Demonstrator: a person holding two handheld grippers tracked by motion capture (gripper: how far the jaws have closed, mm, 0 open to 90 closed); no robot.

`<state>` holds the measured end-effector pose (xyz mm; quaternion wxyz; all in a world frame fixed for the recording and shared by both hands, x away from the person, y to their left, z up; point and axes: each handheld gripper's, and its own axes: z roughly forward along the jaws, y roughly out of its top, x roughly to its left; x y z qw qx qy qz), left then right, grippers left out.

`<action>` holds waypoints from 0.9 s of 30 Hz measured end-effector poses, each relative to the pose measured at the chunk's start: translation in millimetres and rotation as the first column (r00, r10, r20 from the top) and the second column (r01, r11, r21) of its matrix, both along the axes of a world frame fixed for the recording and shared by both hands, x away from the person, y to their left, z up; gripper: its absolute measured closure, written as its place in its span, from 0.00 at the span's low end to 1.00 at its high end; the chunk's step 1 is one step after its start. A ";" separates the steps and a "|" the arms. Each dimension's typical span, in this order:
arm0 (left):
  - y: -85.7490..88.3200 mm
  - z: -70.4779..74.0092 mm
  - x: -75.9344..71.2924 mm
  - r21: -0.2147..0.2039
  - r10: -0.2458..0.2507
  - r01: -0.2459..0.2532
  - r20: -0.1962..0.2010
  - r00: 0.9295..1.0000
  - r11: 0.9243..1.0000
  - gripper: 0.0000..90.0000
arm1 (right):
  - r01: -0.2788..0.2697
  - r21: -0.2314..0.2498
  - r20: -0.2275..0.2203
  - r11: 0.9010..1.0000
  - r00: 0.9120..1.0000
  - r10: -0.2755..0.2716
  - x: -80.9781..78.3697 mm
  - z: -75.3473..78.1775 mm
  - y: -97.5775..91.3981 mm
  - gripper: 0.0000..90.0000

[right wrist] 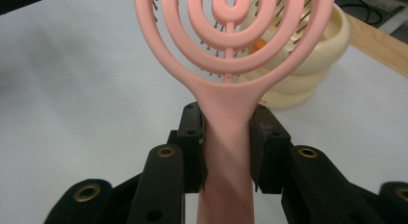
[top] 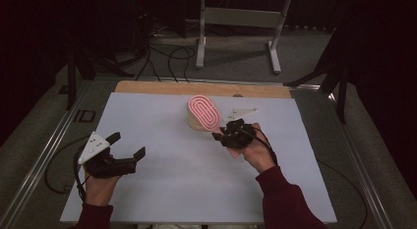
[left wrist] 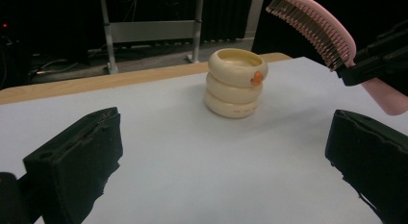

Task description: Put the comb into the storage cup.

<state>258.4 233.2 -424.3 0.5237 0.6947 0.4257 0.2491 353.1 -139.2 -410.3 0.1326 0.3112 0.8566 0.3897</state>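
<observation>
Pink brush clamped in right tool — left gripper view reveals bristles.

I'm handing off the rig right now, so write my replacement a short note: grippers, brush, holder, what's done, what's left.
Right gripper: shut on the pink brush by its handle, head raised near the holder.
Left gripper: open, empty, over the bare mat at the left.
Cream holder: upright on the white mat, its opening free.
Done: brush picked up.
Left, probably: lower the brush into the holder, then release.

Bare white table; only the cream holder obstructs.
</observation>
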 end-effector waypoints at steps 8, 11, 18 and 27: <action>-10.9 -7.8 13.1 0.002 -0.036 0.036 -0.029 0.999 0.999 0.00 | -0.021 0.008 0.018 1.000 1.000 0.020 -1.0 -2.1 15.5 0.78; -11.5 -9.2 12.3 0.009 -0.043 0.043 -0.029 0.999 0.999 0.00 | -0.038 0.012 0.028 0.999 0.999 0.037 -3.1 -3.2 22.7 0.78; -10.8 -15.9 15.3 -0.010 -0.038 0.037 -0.043 0.998 0.999 0.00 | -0.074 0.018 0.051 0.997 0.996 0.073 -10.9 -5.3 42.0 0.78; -19.6 -13.4 14.3 -0.010 -0.061 0.061 -0.042 0.997 0.998 0.00 | -0.108 0.016 0.068 0.994 0.992 0.107 -18.5 -12.7 64.2 0.78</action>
